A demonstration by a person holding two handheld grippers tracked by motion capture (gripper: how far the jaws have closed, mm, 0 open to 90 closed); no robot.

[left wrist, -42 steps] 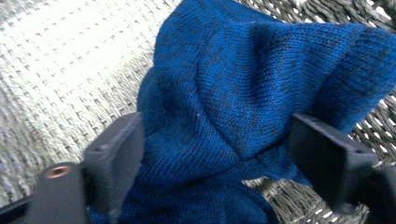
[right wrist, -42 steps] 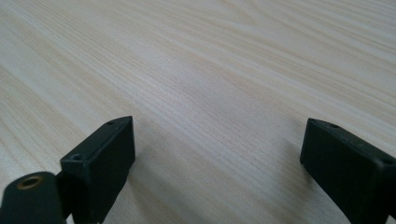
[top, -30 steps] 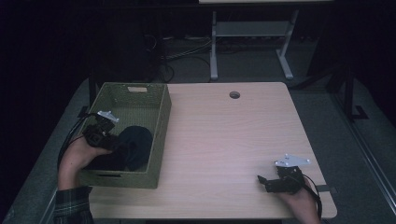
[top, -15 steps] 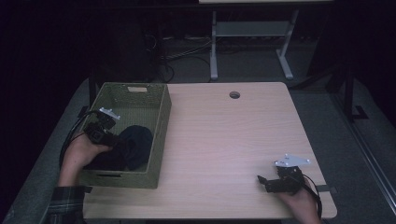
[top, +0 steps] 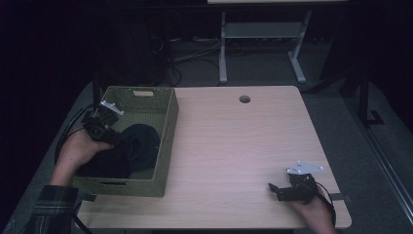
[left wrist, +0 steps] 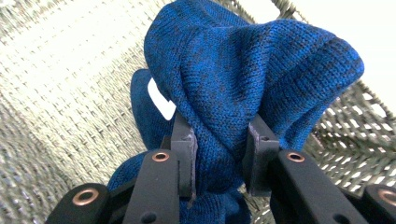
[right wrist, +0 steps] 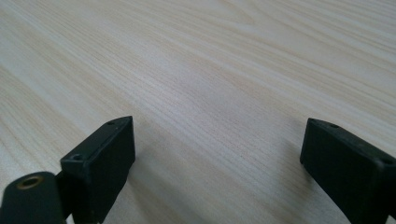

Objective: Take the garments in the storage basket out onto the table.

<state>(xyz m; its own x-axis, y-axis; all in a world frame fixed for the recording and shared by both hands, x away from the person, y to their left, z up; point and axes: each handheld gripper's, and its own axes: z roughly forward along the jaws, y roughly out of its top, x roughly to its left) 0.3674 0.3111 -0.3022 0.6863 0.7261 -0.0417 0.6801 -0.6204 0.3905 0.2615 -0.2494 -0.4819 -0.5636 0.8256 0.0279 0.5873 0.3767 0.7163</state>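
The blue knitted garment (left wrist: 243,88) lies inside the woven olive-green basket (top: 165,141), which stands at the left end of the wooden table (top: 234,146). In the high view the garment (top: 129,151) looks nearly black and fills the near half of the basket, its heap running roughly along the basket's long axis, from the near wall toward the far wall with the handle slot.

The left gripper (top: 104,129) reaches into the basket from its left side. In the left gripper view its jaws have just been closing and now pinch a gathered fold of the knit between their pads (left wrist: 184,149). The fold rises from the jaws into a rounded hump with a ribbed band curving over its right side, so the pinched part stands upright, away from the basket floor. A small white tag (left wrist: 161,100) shows in a gap of the knit just left of the fold; no writing can be read on it.

The right gripper (top: 287,190) rests well apart from the basket, at the table's near right corner. In the right gripper view its jaws stand wide apart over bare wood grain with nothing between them.
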